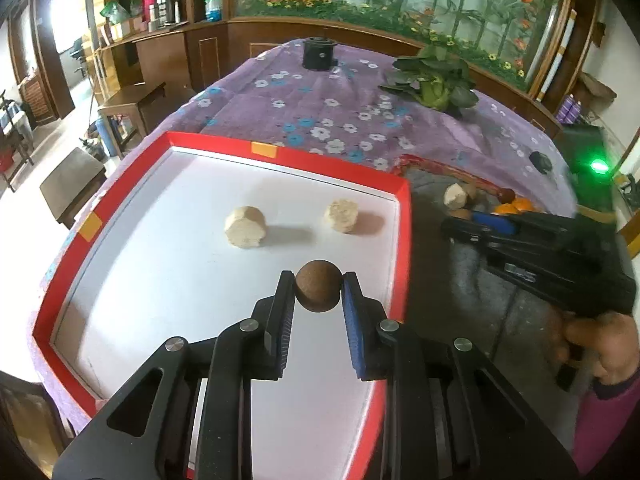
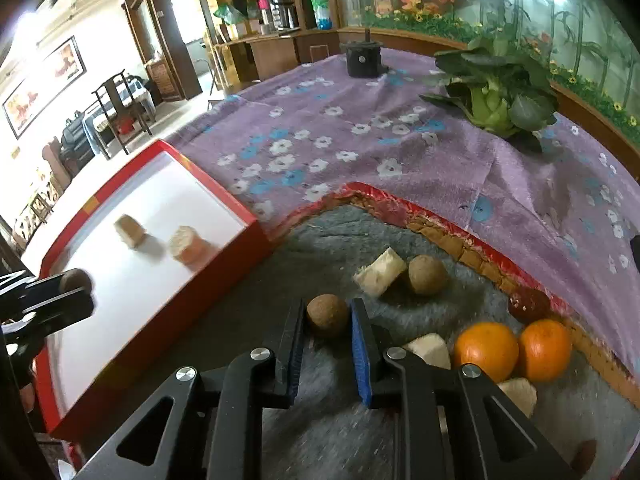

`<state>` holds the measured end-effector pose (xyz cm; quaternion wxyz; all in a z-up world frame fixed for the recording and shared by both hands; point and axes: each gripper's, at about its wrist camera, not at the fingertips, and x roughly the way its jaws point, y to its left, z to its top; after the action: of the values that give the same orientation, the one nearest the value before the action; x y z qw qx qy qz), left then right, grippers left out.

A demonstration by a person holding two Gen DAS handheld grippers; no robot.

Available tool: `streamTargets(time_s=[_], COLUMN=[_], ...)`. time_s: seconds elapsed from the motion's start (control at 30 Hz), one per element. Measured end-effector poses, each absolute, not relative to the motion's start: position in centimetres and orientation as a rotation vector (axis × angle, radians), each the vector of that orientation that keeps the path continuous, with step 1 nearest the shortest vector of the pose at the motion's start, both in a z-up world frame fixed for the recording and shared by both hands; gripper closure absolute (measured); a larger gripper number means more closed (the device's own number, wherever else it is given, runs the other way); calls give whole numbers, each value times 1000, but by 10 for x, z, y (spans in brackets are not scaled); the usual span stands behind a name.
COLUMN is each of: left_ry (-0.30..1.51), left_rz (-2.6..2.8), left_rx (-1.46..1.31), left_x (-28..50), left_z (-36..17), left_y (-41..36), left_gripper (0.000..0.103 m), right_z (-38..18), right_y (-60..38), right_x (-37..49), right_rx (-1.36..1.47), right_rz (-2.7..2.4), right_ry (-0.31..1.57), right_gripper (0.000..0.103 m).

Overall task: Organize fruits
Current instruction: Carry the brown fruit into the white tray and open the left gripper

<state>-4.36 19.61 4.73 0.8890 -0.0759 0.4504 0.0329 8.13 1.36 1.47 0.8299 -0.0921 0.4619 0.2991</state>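
Two brown round fruits in hand at once, one per gripper.

Left gripper (image 1: 318,280): fingers pinching a brown fruit (image 1: 318,291), held above the white floor of the red tray (image 1: 403,216), toward its near right part. Already lying in the tray: two pale peeled chunks, one (image 1: 245,227) at 10 o'clock from the held fruit, the other (image 1: 342,216) at 1 o'clock, well apart from each other.

Right gripper (image 2: 327,308): fingers closed in on a second brown fruit (image 2: 327,316), both pads seemingly at its sides, over the grey felt mat (image 2: 320,232) beside the tray. Whether lifted clear of the mat or resting on it: cannot tell. Around it on the mat: a third brown fruit (image 2: 427,274) and a pale chunk (image 2: 380,272) at 1 o'clock, touching each other; two oranges (image 2: 487,350) at 3 o'clock, side by side; more pale chunks near the oranges; a dark red fruit (image 2: 530,305) at the mat's rim.

Step judged in hand: ferrying fruit from mat to tray, sorting by kind. Task roughly early, most fruit not yet moved.

Next, likely: lowering the left fruit to a bare patch away from the pale chunks, then spreading the fingers gently, since a round fruit may roll. For the right: a straight lift and a carry over the tray's red wall.
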Motion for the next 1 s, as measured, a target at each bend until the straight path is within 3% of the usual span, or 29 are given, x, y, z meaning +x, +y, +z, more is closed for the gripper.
streamTargets(time_s=[0.33, 1.0], left_ry=[950, 959], left_rz=[143, 253], left_rx=[-163, -168], left_x=[-43, -51], left_z=[42, 31], left_y=[220, 241], left_gripper=[80, 80], right_z=[58, 32], right_y=[50, 113], right_x=[47, 25], right_rx=[-170, -263], right_rz=[792, 856], right_ry=[904, 944], right_gripper=[82, 82])
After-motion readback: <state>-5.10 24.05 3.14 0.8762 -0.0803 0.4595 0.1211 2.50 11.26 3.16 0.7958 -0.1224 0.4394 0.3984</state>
